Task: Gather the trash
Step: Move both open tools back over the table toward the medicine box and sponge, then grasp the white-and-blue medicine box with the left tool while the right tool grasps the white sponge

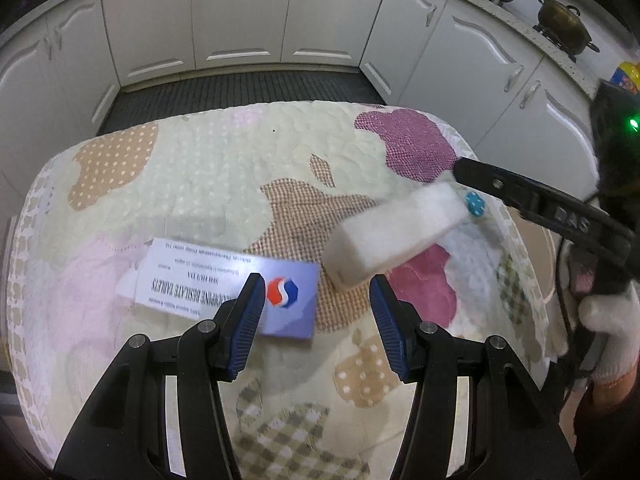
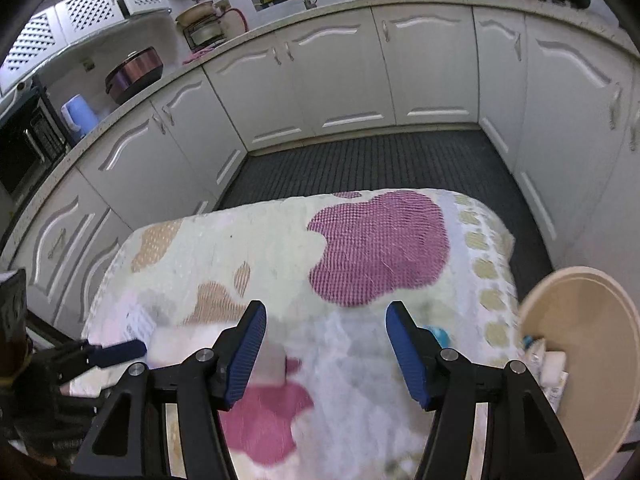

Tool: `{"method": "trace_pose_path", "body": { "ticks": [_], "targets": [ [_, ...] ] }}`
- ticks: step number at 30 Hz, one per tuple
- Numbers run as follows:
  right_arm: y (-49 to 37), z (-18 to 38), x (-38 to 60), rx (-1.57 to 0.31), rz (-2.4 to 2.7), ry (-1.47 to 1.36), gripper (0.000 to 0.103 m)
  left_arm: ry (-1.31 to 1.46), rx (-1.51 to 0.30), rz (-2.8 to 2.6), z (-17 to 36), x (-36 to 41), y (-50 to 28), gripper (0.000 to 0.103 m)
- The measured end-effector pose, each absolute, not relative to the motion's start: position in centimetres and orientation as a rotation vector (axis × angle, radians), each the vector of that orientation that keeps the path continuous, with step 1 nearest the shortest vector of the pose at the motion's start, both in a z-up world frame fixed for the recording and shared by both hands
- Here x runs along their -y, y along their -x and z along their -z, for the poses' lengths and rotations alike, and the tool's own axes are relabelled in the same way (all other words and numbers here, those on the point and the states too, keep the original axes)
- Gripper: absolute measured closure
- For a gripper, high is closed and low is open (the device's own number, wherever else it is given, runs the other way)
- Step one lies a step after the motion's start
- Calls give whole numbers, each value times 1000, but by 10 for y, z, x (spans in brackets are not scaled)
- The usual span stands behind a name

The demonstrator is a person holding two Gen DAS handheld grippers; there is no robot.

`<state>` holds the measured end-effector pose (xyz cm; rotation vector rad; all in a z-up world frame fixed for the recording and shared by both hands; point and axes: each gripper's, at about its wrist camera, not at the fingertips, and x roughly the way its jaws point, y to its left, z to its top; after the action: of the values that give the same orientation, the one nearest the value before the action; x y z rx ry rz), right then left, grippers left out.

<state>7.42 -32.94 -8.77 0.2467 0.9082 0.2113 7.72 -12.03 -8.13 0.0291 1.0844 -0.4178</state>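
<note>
1. Work surface: a table covered with a quilted cream cloth with purple, tan and pink patches [image 1: 208, 184], set in a kitchen with white base cabinets [image 1: 240, 20] on three sides.
2. Left gripper [image 1: 318, 304]: seen from its own camera, angled steeply down at the cloth. Its blue ribbed pads [image 1: 248, 320] stand apart with nothing between them.
3. Beneath and just beyond the left pad lies a flat lilac-and-white printed tablet carton with a red-and-blue logo [image 1: 228, 288], resting flat on the cloth, not gripped.
4. Right gripper [image 1: 452, 184]: enters the left camera's view from the right, slanting down toward the table. A white-gloved hand [image 1: 604, 328] holds its handle at the frame's right edge.
5. A white oblong box, blurred [image 1: 394, 236], sits at the tip of the right gripper, tilted. The finger pressing it cannot be made out in the left view.
6. In the right camera's view, the right gripper [image 2: 326, 354] shows its pads spread; a pale blurred block [image 2: 272, 364] lies against the inner face of its left pad, with a clear gap to the other pad. No pinch is evident.
7. A small turquoise dotted object [image 1: 474, 204] lies on the cloth beside the white box.
8. A beige round plastic bin [image 2: 592, 320] stands at the table's right edge, with pale scraps [image 2: 554, 364] inside.
</note>
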Motion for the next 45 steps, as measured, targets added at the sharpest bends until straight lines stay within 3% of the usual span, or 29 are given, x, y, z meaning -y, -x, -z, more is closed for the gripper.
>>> {"method": "trace_pose_path", "body": {
  "ticks": [8,29,32,40,45],
  "targets": [
    [-95,108,326,-961,-366,-334,43,-38,-1089,402,88,120,-96,50],
    [-8,99,324,-987,-393,-266,43,81,-1061,484,64,99,-106,50],
    [-2,90,321,-968,-399,-303,37,81,-1051,477,58,85,-100,50],
    [-10,91,262,-1000,-427,-280,35,130,-1070,372,60,39,-98,50],
    [-29,107,234,-1061,-379,-247,31,150,-1084,348,67,26,-106,41]
  ]
}}
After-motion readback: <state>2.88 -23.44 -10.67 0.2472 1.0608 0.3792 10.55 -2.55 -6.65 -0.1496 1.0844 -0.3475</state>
